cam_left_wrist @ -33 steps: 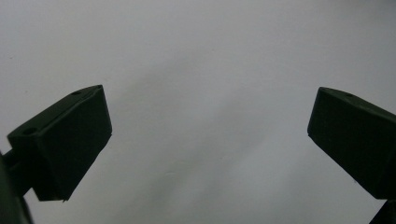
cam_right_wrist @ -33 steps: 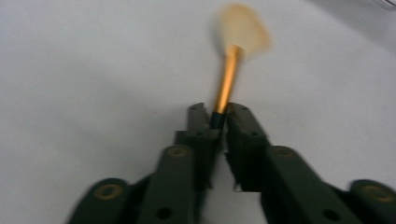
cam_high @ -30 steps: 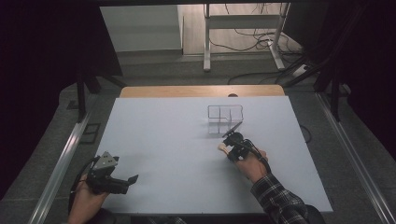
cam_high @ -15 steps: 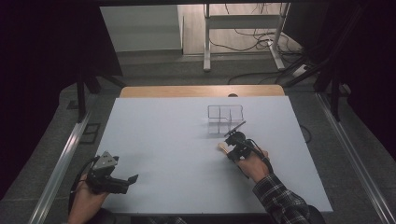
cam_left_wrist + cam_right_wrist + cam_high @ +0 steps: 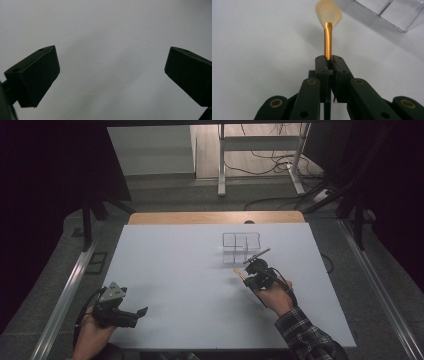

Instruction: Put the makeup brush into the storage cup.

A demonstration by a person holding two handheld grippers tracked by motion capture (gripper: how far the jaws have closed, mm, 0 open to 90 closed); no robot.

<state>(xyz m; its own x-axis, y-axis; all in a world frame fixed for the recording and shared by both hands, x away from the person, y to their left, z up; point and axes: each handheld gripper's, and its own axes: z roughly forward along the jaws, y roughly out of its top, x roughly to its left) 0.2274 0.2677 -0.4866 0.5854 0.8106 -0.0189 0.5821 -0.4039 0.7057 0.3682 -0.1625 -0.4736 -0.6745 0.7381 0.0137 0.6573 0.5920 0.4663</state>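
A pale matte table (image 5: pixel 190 285) with a wooden far edge stands amid dark curtains and floor cables. The right gripper (image 5: pixel 328 61), jaws clamped on a makeup brush (image 5: pixel 328 37) with gold ferrule and fanned cream bristles, hovers beside a clear plastic compartment organizer (image 5: pixel 241 246). Near the front-left edge the left gripper (image 5: pixel 142 311) rests, jaws spread wide over bare tabletop.

A lab: white table (image 5: pixel 200 285), dark curtains (image 5: pixel 45 180), loose floor cables (image 5: pixel 272 157), metal frame (image 5: pixel 260 142).
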